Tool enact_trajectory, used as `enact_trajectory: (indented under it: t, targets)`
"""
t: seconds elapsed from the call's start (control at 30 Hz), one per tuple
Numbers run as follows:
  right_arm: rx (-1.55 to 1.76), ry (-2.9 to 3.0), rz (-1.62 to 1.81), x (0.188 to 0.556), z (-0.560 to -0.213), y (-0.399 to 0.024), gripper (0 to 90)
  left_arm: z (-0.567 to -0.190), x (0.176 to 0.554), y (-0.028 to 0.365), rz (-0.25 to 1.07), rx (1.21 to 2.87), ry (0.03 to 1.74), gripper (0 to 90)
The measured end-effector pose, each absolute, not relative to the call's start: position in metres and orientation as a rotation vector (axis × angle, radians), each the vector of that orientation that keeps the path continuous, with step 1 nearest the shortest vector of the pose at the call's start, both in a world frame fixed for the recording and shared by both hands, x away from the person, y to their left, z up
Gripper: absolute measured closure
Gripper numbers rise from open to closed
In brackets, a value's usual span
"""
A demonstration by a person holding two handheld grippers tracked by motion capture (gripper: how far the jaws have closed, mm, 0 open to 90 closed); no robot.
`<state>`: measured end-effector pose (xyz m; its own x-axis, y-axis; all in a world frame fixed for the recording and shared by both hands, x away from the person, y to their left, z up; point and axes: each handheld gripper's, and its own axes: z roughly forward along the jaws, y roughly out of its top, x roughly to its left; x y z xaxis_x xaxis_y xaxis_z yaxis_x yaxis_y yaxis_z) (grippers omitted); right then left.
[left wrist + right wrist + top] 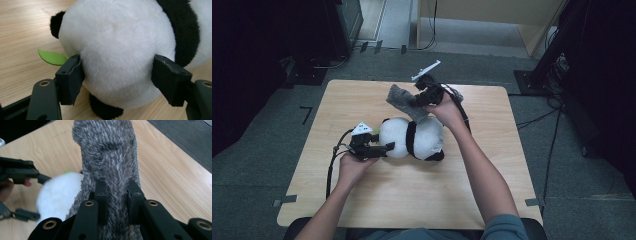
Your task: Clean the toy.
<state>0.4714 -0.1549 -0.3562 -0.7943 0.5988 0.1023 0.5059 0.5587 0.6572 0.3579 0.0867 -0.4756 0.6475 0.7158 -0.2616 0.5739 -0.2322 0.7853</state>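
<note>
Grey fuzzy knitted sock pinched and lifted above plush black-and-white panda toy.
Right gripper clamped tight on sock; left gripper spread wide, 2 pads flanking panda's white head, grip uncertain. Best kept steady, sock drawn along its length. Sock's long axis slanted up-left from jaws, over light wooden table.
</note>
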Motion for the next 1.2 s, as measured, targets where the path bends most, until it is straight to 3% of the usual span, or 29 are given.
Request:
enact_trajectory:
  t: [0.23, 0.43, 1.2]
  targets:
    - [0.878, 2.730, 1.029, 0.472, -0.368, -0.120, 76.0, -0.475, 0.358, 0.086, 0.191, 1.923, 1.013, 28.3]
    - [0.876, 2.777, 0.958, 0.473, -0.379, -0.115, 75.9, -0.475, 0.358, 0.086, 0.191, 1.920, 1.015, 28.3]
    - [1.061, 2.681, 0.894, 0.474, -0.374, -0.207, 76.0, -0.475, 0.359, 0.086, 0.189, 1.912, 1.020, 28.1]
